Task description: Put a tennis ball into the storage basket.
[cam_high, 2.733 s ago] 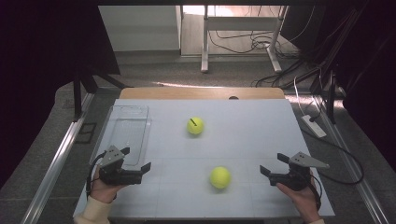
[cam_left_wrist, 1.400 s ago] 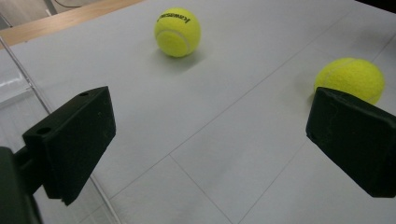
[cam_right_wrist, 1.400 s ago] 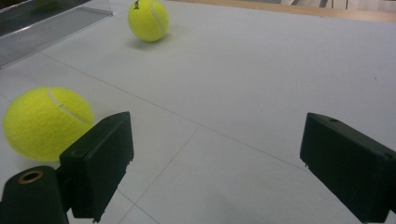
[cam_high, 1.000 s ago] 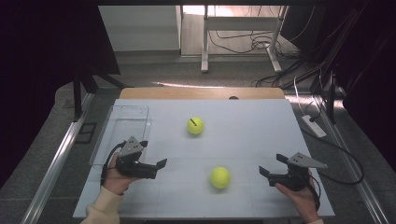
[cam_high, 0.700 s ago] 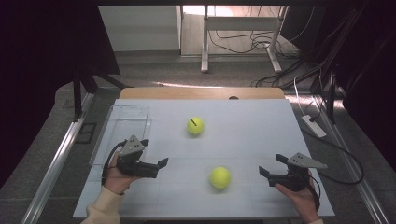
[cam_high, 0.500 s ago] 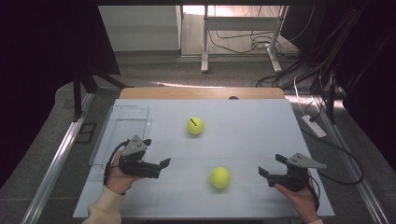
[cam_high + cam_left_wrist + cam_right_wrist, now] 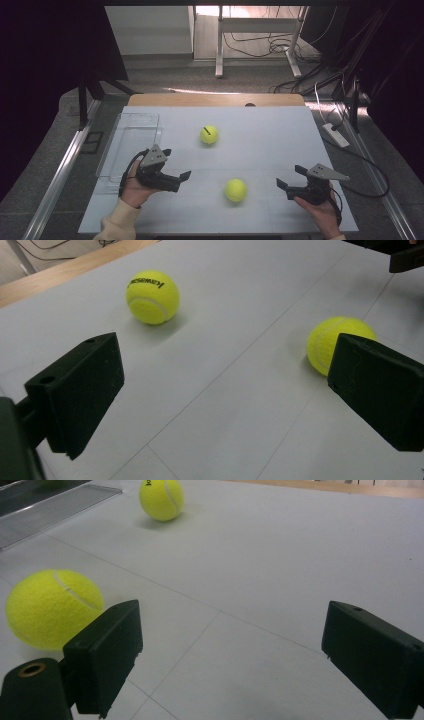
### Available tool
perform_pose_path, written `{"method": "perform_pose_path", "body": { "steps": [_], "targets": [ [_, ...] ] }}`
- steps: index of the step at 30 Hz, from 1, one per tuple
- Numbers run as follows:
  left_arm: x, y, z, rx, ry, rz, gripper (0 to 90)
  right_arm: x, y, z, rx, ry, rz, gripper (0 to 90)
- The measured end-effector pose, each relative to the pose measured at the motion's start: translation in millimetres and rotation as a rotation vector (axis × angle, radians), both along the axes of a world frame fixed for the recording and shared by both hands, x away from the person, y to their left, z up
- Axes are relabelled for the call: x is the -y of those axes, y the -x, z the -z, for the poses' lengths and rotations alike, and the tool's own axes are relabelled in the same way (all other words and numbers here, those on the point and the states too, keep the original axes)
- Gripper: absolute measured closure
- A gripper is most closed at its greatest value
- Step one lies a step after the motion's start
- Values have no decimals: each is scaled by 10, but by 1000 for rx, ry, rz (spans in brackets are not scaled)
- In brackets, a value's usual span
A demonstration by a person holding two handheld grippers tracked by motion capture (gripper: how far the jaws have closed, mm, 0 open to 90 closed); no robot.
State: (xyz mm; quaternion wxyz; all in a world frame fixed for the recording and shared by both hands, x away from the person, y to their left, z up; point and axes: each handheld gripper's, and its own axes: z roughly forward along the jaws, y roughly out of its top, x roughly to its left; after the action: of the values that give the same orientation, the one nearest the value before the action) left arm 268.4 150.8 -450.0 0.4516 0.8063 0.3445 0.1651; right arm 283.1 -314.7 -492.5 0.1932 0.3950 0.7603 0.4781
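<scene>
Left claw (image 7: 184, 176) spread wide, empty, aimed at near tennis ball (image 7: 235, 190) on tabletop (image 7: 270, 145). Right claw (image 7: 288, 176) also apart, idle beside it. Far tennis ball (image 7: 209, 134) mid-table; clear tray (image 7: 131, 145) left. Likely approach: center ball between jaws, low, before closing.

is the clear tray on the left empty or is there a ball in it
Empty: the tray shows bare bottom; both balls sit on the table.

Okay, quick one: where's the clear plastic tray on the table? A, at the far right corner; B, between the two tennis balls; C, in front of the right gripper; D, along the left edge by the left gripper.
D: in the high view the clear tray lies along the table's left edge, just beyond the left gripper.
</scene>
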Motion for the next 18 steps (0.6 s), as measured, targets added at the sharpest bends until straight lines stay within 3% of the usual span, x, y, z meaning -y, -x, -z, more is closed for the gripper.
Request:
{"method": "perform_pose_path", "body": {
  "steps": [18],
  "targets": [
    [227, -54, -22, 0, -12, 48, 29, -8, -7, 16, -5, 13, 2, 95]
  ]
}}
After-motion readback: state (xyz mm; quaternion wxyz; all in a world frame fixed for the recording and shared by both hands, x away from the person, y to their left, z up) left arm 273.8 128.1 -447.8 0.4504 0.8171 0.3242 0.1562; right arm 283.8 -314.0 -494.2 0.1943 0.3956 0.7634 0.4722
